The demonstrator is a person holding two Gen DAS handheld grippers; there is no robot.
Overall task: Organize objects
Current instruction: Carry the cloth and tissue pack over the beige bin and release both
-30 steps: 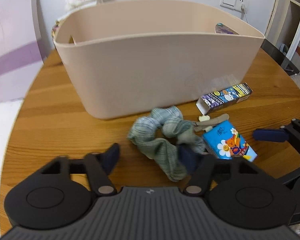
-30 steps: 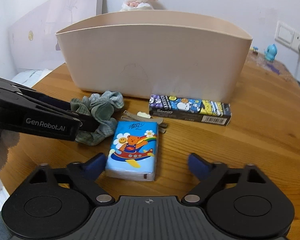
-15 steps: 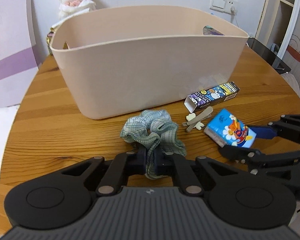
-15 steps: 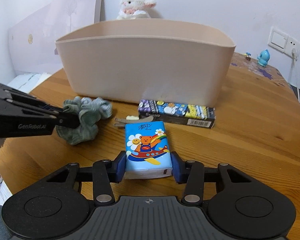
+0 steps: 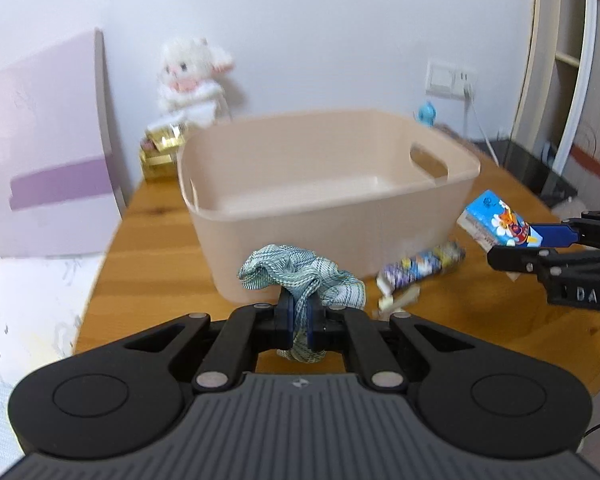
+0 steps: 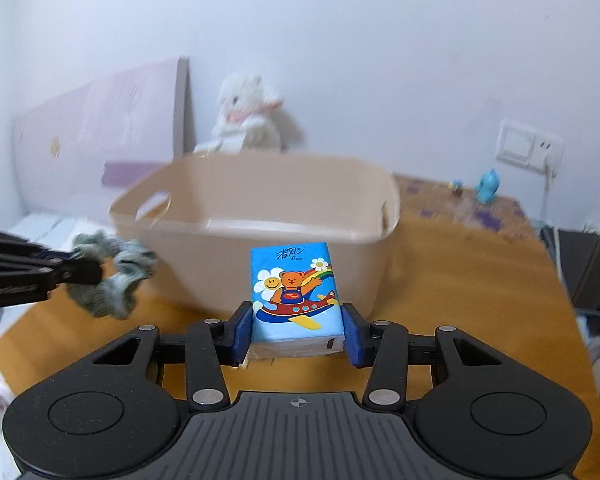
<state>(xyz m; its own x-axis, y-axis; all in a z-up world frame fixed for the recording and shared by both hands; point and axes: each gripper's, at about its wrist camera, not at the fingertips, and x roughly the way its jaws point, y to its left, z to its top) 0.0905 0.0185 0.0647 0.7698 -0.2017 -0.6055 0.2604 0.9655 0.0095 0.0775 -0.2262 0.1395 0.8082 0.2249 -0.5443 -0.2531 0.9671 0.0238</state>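
My left gripper (image 5: pixel 299 326) is shut on a green plaid scrunchie (image 5: pixel 300 274), held above the wooden table (image 5: pixel 148 272) in front of the beige bin (image 5: pixel 328 188). My right gripper (image 6: pixel 298 336) is shut on a blue tissue pack (image 6: pixel 294 292) with a bear picture, lifted in front of the same bin (image 6: pixel 260 216). The tissue pack (image 5: pixel 500 224) and right gripper (image 5: pixel 540 246) also show at the right of the left wrist view. The scrunchie (image 6: pixel 112 276) and left gripper (image 6: pixel 72 270) show at the left of the right wrist view. The bin's inside looks bare.
A colourful long box (image 5: pixel 424 266) and a beige hair clip (image 5: pixel 398 302) lie on the table right of the bin. A white plush toy (image 5: pixel 192 80) and gold boxes (image 5: pixel 160 148) stand behind it. A pink board (image 5: pixel 40 148) leans at left. A small blue figurine (image 6: pixel 488 186) sits far right.
Both grippers closed on their things, the left on the scrunchie and the right on the tissue pack, then rose off the table. The bin's inside has come into view.
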